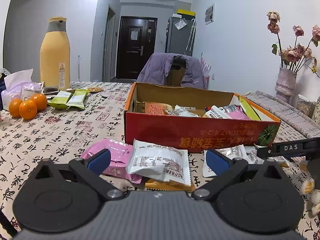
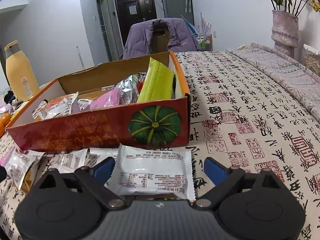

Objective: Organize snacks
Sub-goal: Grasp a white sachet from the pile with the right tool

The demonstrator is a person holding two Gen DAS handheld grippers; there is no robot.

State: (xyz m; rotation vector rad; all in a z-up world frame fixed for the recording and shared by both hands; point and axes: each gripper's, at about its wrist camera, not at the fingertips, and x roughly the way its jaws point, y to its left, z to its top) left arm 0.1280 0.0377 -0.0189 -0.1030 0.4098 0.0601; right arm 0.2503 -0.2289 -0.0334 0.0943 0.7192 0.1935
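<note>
A: Status, left gripper [image 1: 158, 160]?

B: It's tilting slightly down toward the table, jaws standing wide apart. A white snack packet [image 1: 160, 163] is lying between the blue pads [image 1: 99, 161], on top of a pink packet [image 1: 112, 160] and an orange packet [image 1: 170, 186]. Pads aren't touching it, so nothing is being held.

A: Right gripper [image 2: 159, 169]?

B: It's pitching down more steeply, fingers spread wide. A flat white packet [image 2: 154, 172] is lying on the tablecloth [image 2: 250, 110] between the pads, just in front of the box. Left pad [image 2: 104, 169] is sitting right at the packet's edge; can't tell if touching. Right pad is apart from it. No grip.

A: Box?

B: Red cardboard box [image 2: 100, 128], pumpkin print, is sitting mid-table, holding assorted snacks incl. a tall green packet [image 2: 158, 82] leaning in the right end. More white packets [image 2: 70, 160] are lying loose along its near wall.

A: Other items?

B: Three oranges [image 1: 28, 106], green sachets [image 1: 70, 100] and a yellow flask [image 1: 55, 54] are sitting far left; vase [image 1: 285, 82] far right.
</note>
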